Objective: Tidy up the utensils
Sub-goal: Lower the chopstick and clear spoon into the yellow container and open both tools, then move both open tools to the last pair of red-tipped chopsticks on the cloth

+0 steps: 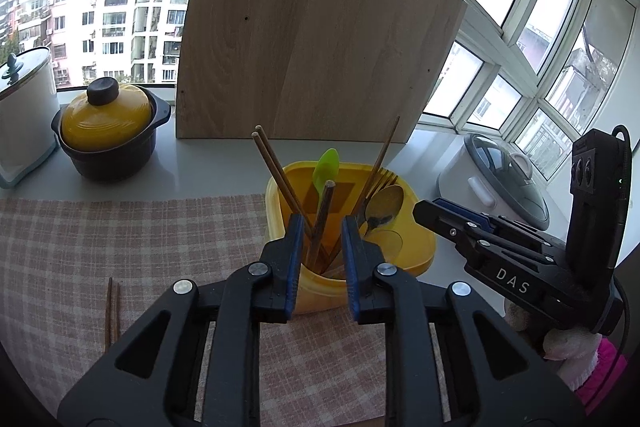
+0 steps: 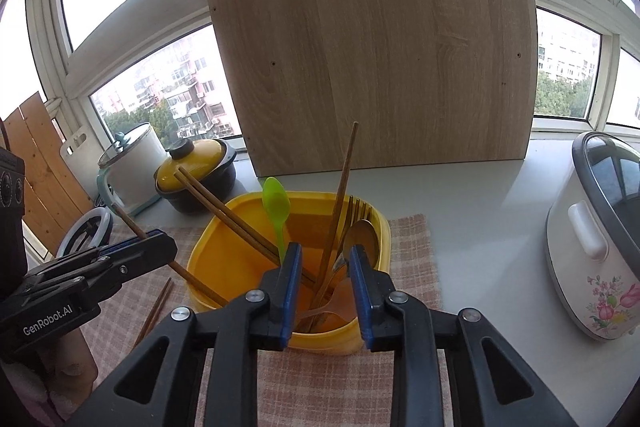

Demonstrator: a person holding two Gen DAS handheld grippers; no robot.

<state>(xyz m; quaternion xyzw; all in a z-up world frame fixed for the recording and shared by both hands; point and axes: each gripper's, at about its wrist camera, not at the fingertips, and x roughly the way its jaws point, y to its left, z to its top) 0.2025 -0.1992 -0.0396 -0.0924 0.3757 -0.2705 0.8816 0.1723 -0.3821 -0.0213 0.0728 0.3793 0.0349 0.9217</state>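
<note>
A yellow container [image 1: 404,243] [image 2: 224,251] stands on the checked cloth and holds wooden chopsticks, a green spoon [image 1: 326,167] [image 2: 276,203], a metal spoon [image 1: 384,205] [image 2: 360,237] and a fork [image 1: 382,177]. My left gripper [image 1: 320,227] hangs over the container's near rim; a dark chopstick [image 1: 322,223] stands between its fingers. In the right wrist view the left gripper [image 2: 152,241] looks shut on that chopstick [image 2: 128,223]. My right gripper [image 2: 325,259] is open and empty just above the container. A loose pair of chopsticks [image 1: 112,311] [image 2: 156,311] lies on the cloth at the left.
A wooden board [image 1: 312,27] [image 2: 380,55] leans against the window behind. A yellow-lidded pot [image 1: 106,131] [image 2: 196,175] and a white pot [image 1: 24,115] stand at the left. A rice cooker [image 2: 596,247] [image 1: 500,179] stands at the right.
</note>
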